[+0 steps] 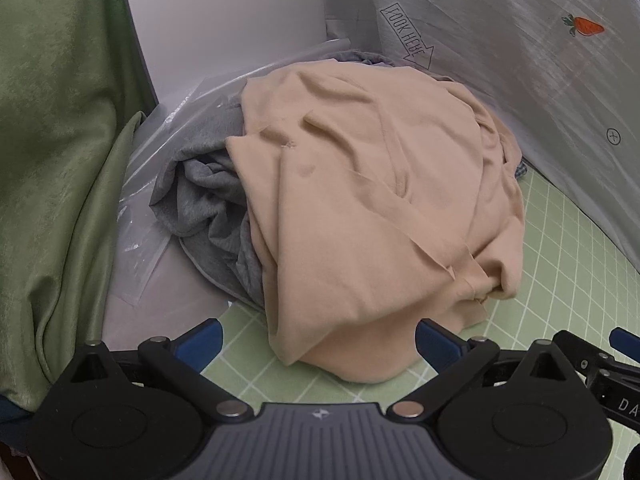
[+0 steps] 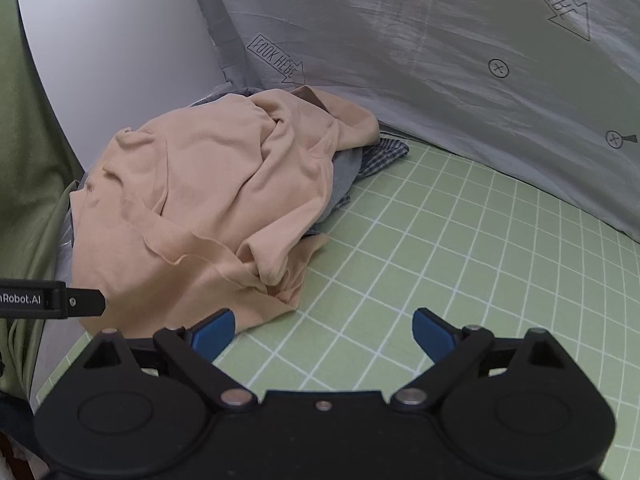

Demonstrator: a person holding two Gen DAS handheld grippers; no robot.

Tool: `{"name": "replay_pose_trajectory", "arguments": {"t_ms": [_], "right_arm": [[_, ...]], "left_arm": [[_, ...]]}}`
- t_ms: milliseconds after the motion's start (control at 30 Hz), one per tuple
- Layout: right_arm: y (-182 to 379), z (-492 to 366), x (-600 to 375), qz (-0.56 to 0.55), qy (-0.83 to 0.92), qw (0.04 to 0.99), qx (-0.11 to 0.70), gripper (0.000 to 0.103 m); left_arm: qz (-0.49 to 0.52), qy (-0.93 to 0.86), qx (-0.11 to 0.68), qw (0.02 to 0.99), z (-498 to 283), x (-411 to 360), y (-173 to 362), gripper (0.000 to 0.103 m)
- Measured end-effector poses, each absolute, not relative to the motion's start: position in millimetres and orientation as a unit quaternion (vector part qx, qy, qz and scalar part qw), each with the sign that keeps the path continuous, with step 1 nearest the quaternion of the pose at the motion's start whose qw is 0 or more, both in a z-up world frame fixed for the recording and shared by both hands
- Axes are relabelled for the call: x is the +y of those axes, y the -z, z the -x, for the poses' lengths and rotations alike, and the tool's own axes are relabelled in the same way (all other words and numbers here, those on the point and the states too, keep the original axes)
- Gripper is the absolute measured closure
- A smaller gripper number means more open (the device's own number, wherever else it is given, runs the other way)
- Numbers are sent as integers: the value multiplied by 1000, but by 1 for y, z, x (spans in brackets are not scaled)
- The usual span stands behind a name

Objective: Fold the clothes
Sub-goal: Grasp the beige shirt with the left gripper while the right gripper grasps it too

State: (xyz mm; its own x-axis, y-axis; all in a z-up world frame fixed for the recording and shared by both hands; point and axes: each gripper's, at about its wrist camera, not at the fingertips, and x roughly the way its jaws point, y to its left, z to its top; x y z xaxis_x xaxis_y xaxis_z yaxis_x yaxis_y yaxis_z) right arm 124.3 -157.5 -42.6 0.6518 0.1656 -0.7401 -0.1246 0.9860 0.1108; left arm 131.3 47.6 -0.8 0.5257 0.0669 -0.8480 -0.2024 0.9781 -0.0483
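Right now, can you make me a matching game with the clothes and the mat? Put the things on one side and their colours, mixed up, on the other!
Things:
1. top garment
2. sweatshirt under it
3. grid mat
4. curtain at the side

Colours:
A. grey
B. light green with white lines
C. peach
D. plain olive green

Pairs: 1-C, 2-A, 3-B, 4-D
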Motion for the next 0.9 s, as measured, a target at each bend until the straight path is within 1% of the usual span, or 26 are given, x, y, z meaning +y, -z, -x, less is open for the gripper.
{"name": "replay_pose_trajectory", "arguments": {"t_ms": [67, 133, 200, 233, 300, 333, 367, 400, 433, 467, 500, 567, 633, 700, 900], "right_arm": [[47, -142, -151, -23, -83, 907, 412, 9], [52, -158, -144, -23, -87, 905, 416, 13], [59, -173, -137, -25, -96, 901, 423, 15], [62, -179, -135, -27, -101, 899, 426, 18], [72, -190, -131, -35, -111, 892, 437, 19], [77, -195, -130, -43, -114, 888, 443, 21], [82, -199, -129, -48, -117, 885, 449, 28], [85, -201, -129, -53, -123, 884, 448, 33], [87, -201, -130, -58, -130, 884, 444, 46], [88, -201, -130, -62, -141, 885, 440, 62], [88, -199, -130, -60, -148, 886, 434, 72], [86, -195, -128, -44, -158, 891, 423, 87], [83, -186, -129, -31, -161, 896, 412, 91], [78, -176, -134, -34, -156, 902, 402, 92], [65, -138, -161, -31, -120, 917, 378, 94]], "left_arm": [[81, -73, 486, 867, -143, 53, 6, 12], [91, -69, 492, 863, -154, 58, 12, 22], [103, -66, 500, 857, -161, 62, 19, 39], [113, -62, 503, 855, -162, 64, 22, 42], [128, -61, 508, 850, -164, 67, 27, 44], [131, -61, 510, 848, -164, 67, 29, 46], [135, -60, 513, 846, -164, 67, 31, 49], [141, -56, 513, 845, -163, 67, 31, 53], [147, -53, 512, 844, -162, 68, 32, 55], [146, -52, 512, 845, -161, 67, 31, 56], [141, -52, 510, 847, -160, 65, 31, 58], [131, -53, 509, 849, -159, 63, 29, 62], [127, -52, 507, 851, -156, 62, 26, 66], [127, -52, 502, 854, -150, 61, 21, 70], [130, -36, 486, 864, -127, 48, 4, 71]]}}
